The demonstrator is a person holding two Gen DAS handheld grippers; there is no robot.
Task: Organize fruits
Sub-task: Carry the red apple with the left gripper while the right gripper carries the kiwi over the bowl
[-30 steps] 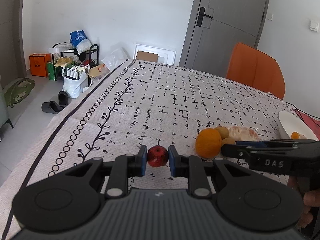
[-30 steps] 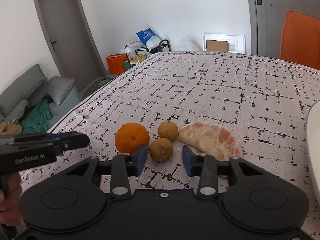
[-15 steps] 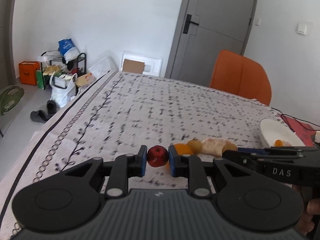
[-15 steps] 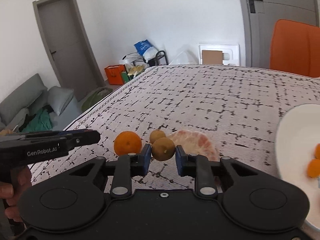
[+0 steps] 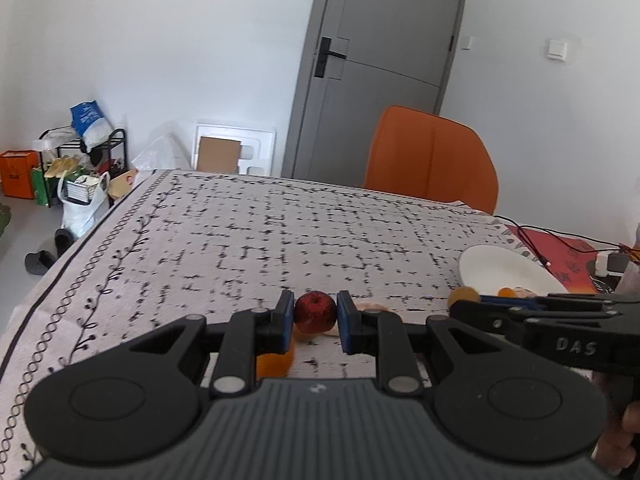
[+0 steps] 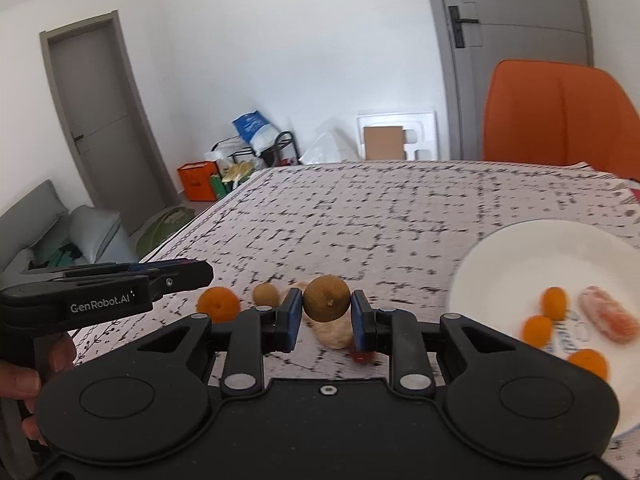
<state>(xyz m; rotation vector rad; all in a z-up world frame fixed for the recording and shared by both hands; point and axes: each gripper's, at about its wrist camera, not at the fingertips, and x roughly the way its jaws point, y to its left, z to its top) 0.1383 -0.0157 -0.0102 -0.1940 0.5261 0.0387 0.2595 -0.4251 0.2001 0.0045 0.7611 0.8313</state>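
My left gripper is shut on a small red apple and holds it above the tablecloth. My right gripper is shut on a brown kiwi, lifted off the table. On the cloth lie an orange, a second kiwi and a peeled pomelo piece. A white plate at the right holds three small oranges and a pomelo segment. In the left wrist view the plate is at the right, behind the right gripper's body.
An orange chair stands at the table's far side. A red mat with cables lies past the plate. The table's left edge drops to the floor with bags, a rack and shoes.
My right gripper closed on the kiwi and lifted it, then moved right toward the plate. My left gripper has carried the apple up and to the right.
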